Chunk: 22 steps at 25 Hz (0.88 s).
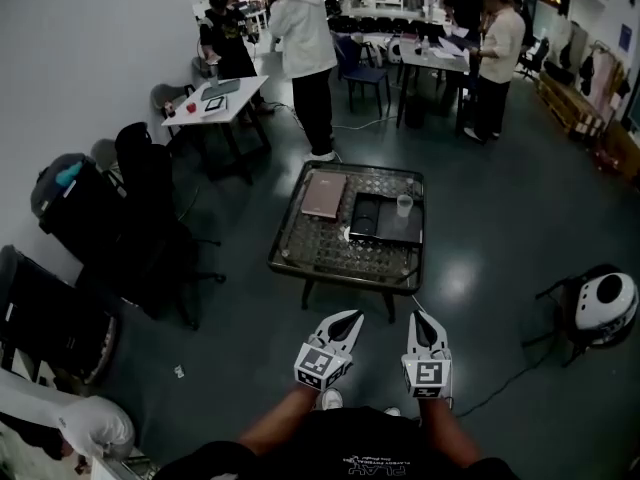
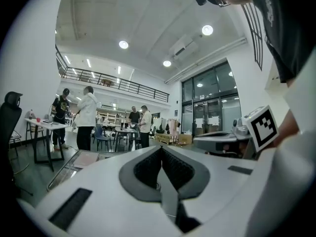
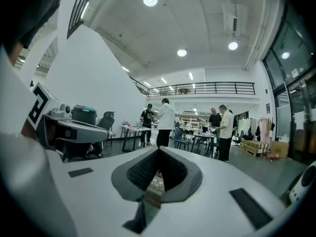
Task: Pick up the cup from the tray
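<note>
A clear cup [image 1: 404,205] stands upright at the far right corner of a black tray [image 1: 385,223]. The tray lies on a low glass-topped table [image 1: 300,253]. Both grippers hover over the floor in front of the table's near edge, well short of the cup. My left gripper [image 1: 351,315] has its jaws together and holds nothing, as the left gripper view [image 2: 160,149] confirms. My right gripper [image 1: 420,315] is likewise shut and empty, with a sliver of the table top [image 3: 154,184] showing below its tips [image 3: 159,152].
A flat pinkish-brown case [image 1: 324,195] lies on the table left of the tray. Black office chairs [image 1: 150,208] crowd the left side. A white round device on a stand [image 1: 605,303] sits on the right. Several people stand at tables [image 1: 215,103] farther back.
</note>
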Tool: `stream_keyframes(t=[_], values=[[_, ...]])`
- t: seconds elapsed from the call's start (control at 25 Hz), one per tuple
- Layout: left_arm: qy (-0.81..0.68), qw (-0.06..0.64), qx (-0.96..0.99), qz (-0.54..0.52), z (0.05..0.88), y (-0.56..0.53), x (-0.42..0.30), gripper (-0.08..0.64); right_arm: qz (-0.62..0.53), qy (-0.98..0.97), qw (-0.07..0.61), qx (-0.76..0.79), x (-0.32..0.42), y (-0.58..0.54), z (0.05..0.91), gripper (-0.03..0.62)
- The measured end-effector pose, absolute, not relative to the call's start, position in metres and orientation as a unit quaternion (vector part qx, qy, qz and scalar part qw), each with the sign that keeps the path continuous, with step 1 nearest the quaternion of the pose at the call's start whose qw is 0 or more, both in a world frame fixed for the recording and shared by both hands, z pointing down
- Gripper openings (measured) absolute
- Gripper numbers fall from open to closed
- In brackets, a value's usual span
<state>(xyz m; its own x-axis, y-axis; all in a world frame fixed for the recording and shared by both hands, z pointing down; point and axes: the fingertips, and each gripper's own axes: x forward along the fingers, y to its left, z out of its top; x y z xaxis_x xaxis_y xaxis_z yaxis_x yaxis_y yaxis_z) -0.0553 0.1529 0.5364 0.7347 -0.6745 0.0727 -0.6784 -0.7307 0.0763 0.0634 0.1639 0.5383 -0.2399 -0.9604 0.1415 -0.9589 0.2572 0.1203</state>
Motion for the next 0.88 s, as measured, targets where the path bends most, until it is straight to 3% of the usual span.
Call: stream_keyframes(t=[0.6,0.88], values=[[-0.353,0.057,0.934,0.014,0.546,0.136,-0.130,0.009,0.012,-0.766,0.059,0.640,0.011,0.154,0.541,0.009],[-0.347,0.063,0.936,0.005,0.550,0.132,-0.134,0.009,0.019,-0.755,0.086,0.650,0.005,0.150,0.546,0.009]])
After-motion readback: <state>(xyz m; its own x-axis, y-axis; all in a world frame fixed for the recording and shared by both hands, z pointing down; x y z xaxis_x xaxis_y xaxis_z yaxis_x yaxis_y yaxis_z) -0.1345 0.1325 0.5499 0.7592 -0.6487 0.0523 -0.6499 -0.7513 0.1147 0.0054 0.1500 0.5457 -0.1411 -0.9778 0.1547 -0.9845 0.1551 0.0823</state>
